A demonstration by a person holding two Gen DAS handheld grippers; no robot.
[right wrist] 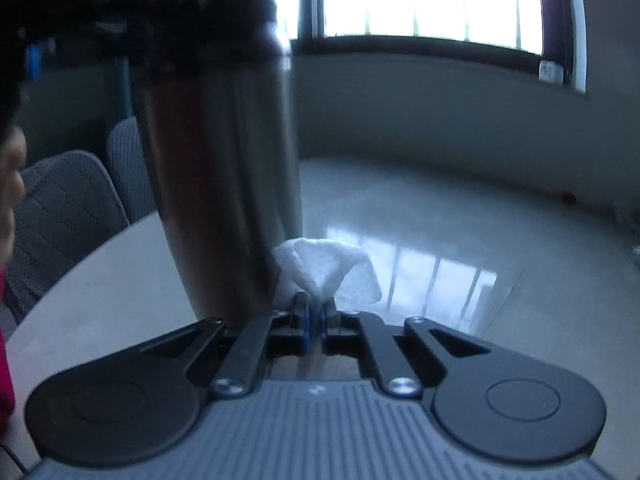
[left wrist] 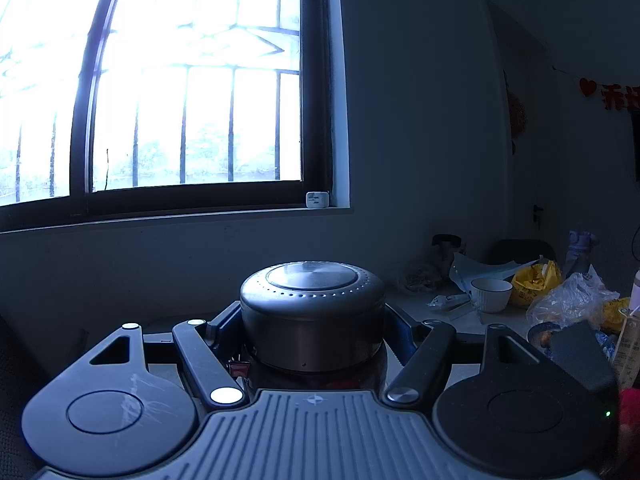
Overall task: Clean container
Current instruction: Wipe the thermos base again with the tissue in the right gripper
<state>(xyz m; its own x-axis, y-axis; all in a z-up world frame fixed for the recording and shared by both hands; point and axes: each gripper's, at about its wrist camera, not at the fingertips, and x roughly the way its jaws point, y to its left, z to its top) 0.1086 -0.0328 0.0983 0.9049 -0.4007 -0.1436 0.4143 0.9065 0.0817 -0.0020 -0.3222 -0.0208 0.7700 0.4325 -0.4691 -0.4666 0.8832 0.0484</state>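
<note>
A tall steel flask with a dark lid is the container. In the left wrist view its lid (left wrist: 314,300) fills the space between my left gripper's fingers; the left gripper (left wrist: 314,340) is shut on the flask just below the lid. In the right wrist view the flask body (right wrist: 224,160) stands upright at the left, held up near its top by the dark left gripper. My right gripper (right wrist: 316,312) is shut on a crumpled white tissue (right wrist: 324,272), which touches the flask's lower right side.
A pale glossy table (right wrist: 460,248) lies under the flask. At its right end are a white ribbed cup (left wrist: 491,294), a yellow bag (left wrist: 536,284), clear plastic bags (left wrist: 572,300) and papers. Grey chairs (right wrist: 68,208) stand at the left. A barred window (left wrist: 180,100) is behind.
</note>
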